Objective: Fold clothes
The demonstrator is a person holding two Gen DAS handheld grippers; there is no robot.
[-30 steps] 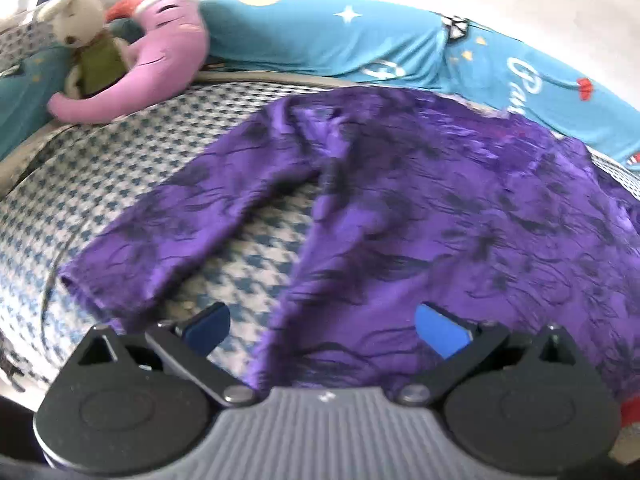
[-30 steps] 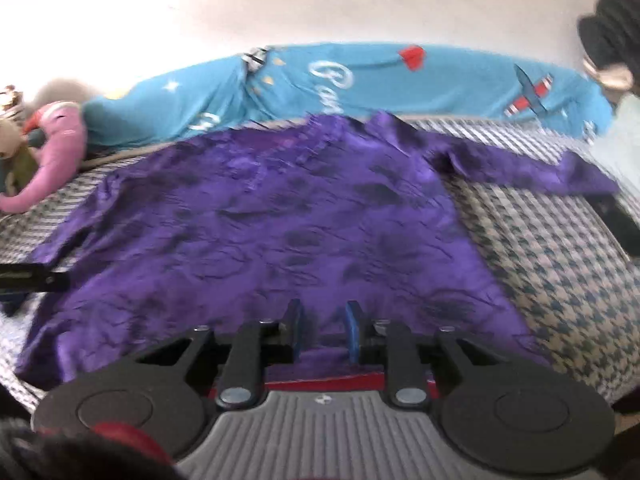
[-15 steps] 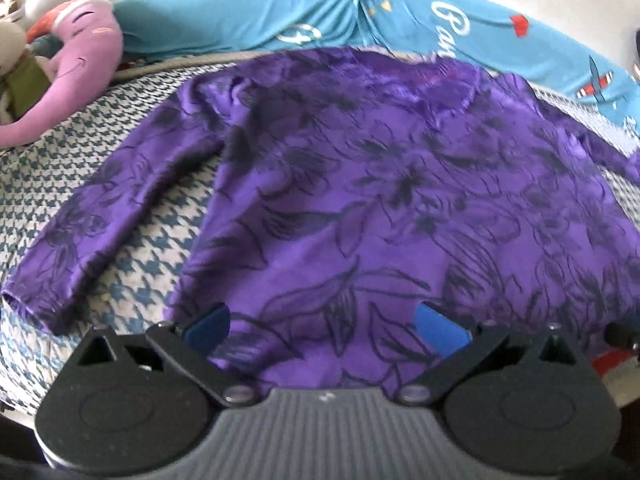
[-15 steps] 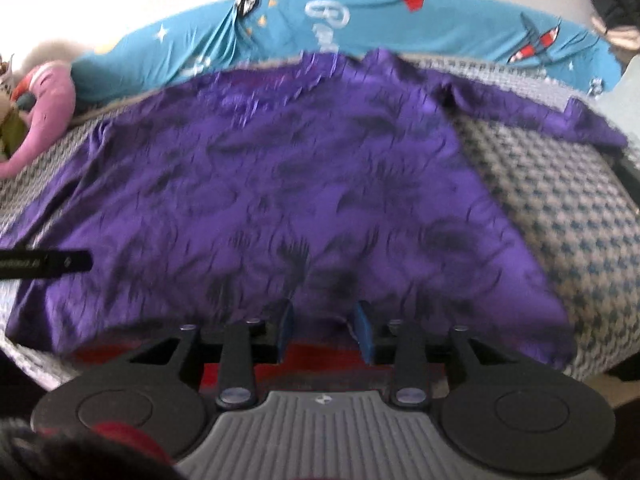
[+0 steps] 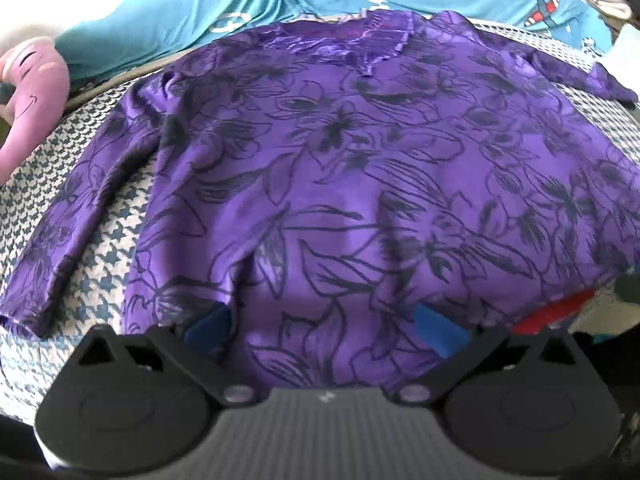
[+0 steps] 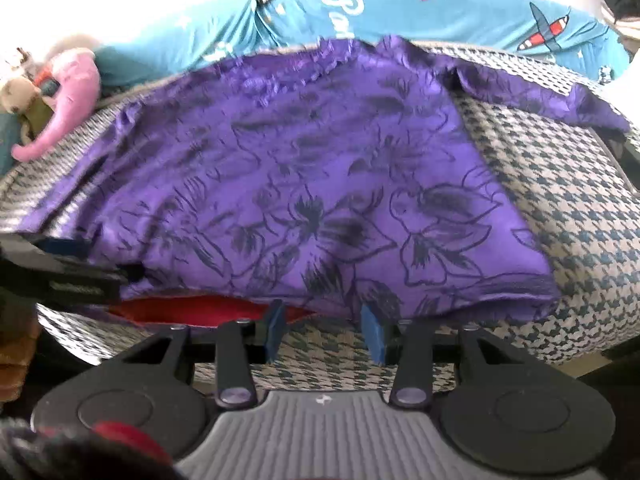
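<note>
between my left gripper's (image 5: pixel 324 326) blue pads the near hem of the purple shirt (image 5: pixel 360 152) now fills the gap, where a second ago that camera looked at the left sleeve and bare houndstooth cover. the jaws stand wide apart, nothing pinched; the cloth only lies under and ahead of them. i have swung this tool in from the sleeve side to the middle of the hem.

my right gripper (image 6: pixel 326 330) has changed more in the jaw: the pads were almost together a second ago, and now they stand partly apart with the houndstooth bedspread (image 6: pixel 560 216) showing between them. it holds nothing, sitting just short of the hem edge, a little below the bed's lip (the view is smeared with motion, so i would not swear to how close). the left tool's finger shows at the left edge of this view, beside the hem.

the shirt itself lies spread flat on the bed, collar toward the teal pillows (image 5: pixel 224 4), both sleeves out to the sides, the right sleeve (image 6: pixel 532 92) angled away and the left sleeve (image 5: pixel 68 216) running down toward the near edge. a strip of something red (image 6: pixel 192 308) peeks from under the hem. a pink plush toy (image 6: pixel 68 100) sits at the far left.

my read: both tools now line up on the bottom hem, which suits a grasp there, though no fold shows anywhere.
</note>
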